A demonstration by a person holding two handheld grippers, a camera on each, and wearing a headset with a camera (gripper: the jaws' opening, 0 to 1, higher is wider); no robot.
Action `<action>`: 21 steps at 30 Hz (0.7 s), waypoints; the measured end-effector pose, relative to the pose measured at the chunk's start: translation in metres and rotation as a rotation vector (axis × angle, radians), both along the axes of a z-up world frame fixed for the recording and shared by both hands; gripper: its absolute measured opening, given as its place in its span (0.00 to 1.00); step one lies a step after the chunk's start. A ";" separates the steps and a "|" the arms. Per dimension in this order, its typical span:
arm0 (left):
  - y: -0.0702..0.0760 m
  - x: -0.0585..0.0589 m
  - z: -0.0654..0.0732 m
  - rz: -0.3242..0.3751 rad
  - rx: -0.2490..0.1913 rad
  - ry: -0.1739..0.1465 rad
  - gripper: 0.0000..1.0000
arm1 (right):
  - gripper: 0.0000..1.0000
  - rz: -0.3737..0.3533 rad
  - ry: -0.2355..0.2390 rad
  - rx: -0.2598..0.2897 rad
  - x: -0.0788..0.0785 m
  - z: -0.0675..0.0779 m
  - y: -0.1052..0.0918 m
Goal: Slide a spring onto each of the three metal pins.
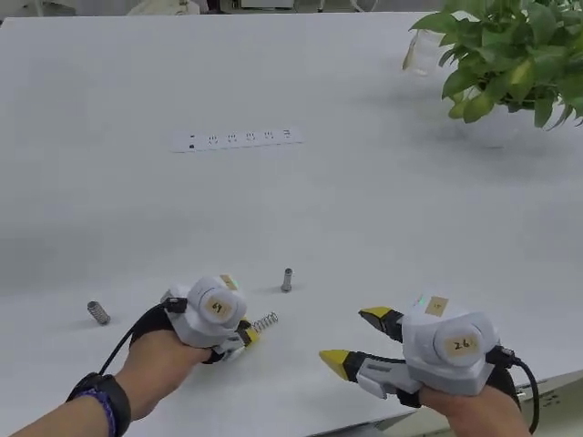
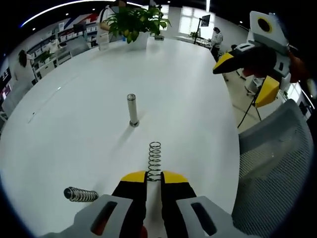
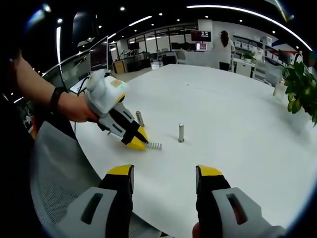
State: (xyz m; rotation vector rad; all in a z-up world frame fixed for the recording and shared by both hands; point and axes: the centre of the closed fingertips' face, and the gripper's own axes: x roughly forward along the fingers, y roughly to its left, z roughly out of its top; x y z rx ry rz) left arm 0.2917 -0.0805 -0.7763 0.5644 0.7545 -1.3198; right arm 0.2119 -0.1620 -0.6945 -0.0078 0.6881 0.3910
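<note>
Left hand-held gripper [image 2: 153,176] tight on spring [image 2: 154,157]

A white table [image 1: 383,218] bears a power strip [image 1: 239,138] and potted plant [image 1: 510,55], office [image 3: 163,49] beyond.

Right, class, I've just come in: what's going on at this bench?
A person works at a white table with tongs in each hand. The left tongs are shut on one end of a spring, which points toward a bare metal pin standing upright. The right tongs are open and hold nothing. A second coiled piece lies on the table apart; whether a pin is inside it is unclear.
</note>
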 end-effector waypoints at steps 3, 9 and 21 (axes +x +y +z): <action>0.003 0.002 0.009 0.003 -0.017 -0.005 0.03 | 0.48 0.010 0.002 0.005 -0.001 -0.001 0.003; 0.012 0.001 0.030 0.000 -0.050 -0.031 0.03 | 0.48 0.034 -0.005 0.022 -0.001 0.002 0.010; 0.029 -0.017 0.052 -0.045 -0.069 -0.060 0.03 | 0.46 0.082 -0.005 0.037 -0.002 0.005 0.024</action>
